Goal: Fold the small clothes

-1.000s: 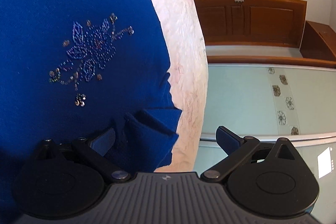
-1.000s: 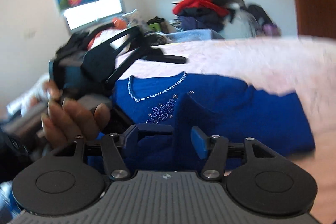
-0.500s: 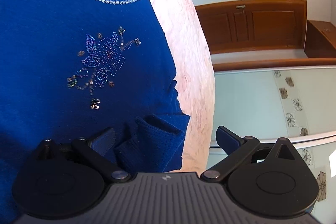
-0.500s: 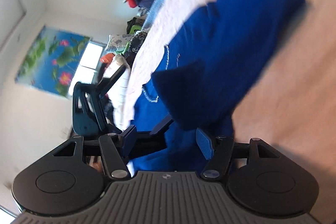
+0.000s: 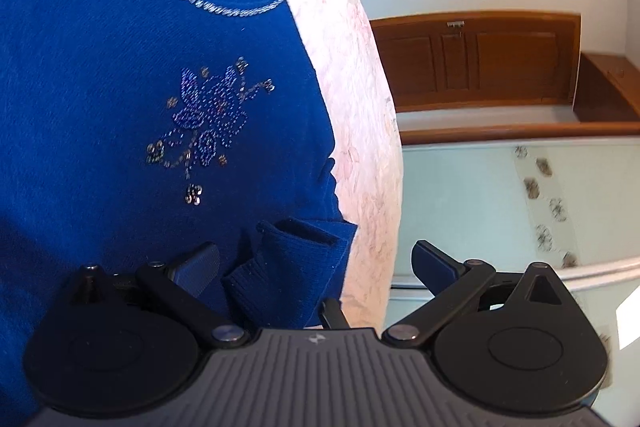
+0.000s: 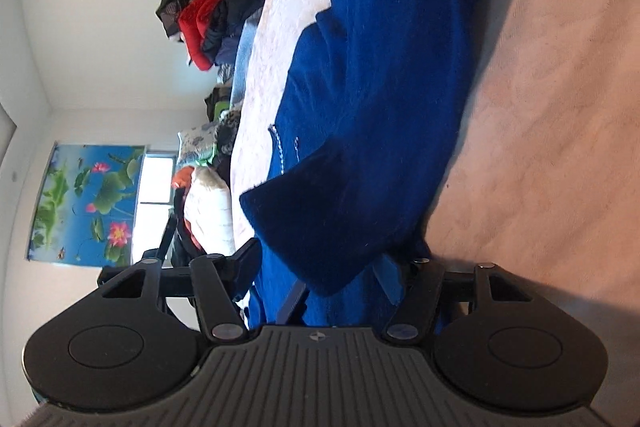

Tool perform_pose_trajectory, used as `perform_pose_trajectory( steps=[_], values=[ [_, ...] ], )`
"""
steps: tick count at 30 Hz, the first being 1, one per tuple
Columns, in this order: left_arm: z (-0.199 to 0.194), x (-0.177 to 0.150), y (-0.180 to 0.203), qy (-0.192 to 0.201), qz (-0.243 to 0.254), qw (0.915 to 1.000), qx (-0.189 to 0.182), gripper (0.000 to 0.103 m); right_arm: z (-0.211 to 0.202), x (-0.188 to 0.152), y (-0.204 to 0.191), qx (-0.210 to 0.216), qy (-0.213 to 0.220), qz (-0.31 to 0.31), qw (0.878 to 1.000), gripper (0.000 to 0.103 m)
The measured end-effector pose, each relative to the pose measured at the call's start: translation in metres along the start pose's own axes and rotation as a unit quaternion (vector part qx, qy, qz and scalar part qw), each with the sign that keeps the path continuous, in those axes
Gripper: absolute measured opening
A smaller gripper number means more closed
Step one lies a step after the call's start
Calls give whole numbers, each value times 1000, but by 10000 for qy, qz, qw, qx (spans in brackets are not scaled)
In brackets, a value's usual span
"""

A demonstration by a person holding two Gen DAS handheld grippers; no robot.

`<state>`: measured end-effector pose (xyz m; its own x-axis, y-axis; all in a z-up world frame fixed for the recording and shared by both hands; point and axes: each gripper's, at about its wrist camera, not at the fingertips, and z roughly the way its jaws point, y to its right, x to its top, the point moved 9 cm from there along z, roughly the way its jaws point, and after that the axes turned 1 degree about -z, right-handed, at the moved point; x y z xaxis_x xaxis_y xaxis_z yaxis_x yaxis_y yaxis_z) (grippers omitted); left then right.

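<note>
A blue sweater (image 5: 120, 107) with a beaded flower and a rhinestone neckline lies flat on the pink bed cover (image 5: 360, 107). My left gripper (image 5: 316, 263) is open wide at the sweater's side edge. A ribbed sleeve cuff (image 5: 296, 247) lies between its fingers, nearer the left one, with no pad pressing on it. In the right wrist view the picture is rolled on its side. A folded flap of the sweater (image 6: 340, 219) stands between the fingers of my right gripper (image 6: 320, 267), whose jaws are closing around it. I see no pad pressing the cloth.
A pile of mixed clothes (image 6: 208, 7) sits at the far end of the bed, with a white pillow (image 6: 208, 211) beside it. A lotus picture (image 6: 88, 203) hangs by the window. A wooden door (image 5: 476, 59) and pale tiled floor (image 5: 480, 207) lie past the bed's edge.
The right gripper has rolled about a quarter turn and dropped toward the sweater, and its jaws have narrowed around the flap. The left gripper slid slightly, so the cuff sits further between its fingers.
</note>
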<state>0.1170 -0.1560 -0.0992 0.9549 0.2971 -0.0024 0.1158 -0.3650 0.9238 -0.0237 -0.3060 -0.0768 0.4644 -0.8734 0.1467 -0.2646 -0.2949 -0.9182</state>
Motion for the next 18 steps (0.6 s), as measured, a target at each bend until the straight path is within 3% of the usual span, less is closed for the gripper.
perform_pose_trajectory(
  steps=[2, 3, 7, 9, 14, 18],
  values=[
    [1, -3, -5, 15, -308, 9994, -128, 103, 11, 7, -3, 29, 48, -129, 9999, 15],
    [2, -5, -7, 11, -443, 9988, -208, 103, 12, 8, -6, 137, 39, -91, 9999, 11],
    [0, -11, -12, 233, -1002, 9931, -565, 103, 12, 18, -18, 852, 73, 300, 9959, 12],
    [0, -13, -14, 382, -1334, 9873, -777, 103, 11, 23, -19, 1230, 62, 810, 9891, 12],
    [13, -23, -17, 370, -1853, 9759, -1087, 103, 16, 25, -18, 2263, -133, 2208, 9486, 14],
    [27, -29, -10, 223, -1885, 9731, -1308, 103, 20, 29, -30, 2575, -175, 2434, 9350, 14]
  ],
)
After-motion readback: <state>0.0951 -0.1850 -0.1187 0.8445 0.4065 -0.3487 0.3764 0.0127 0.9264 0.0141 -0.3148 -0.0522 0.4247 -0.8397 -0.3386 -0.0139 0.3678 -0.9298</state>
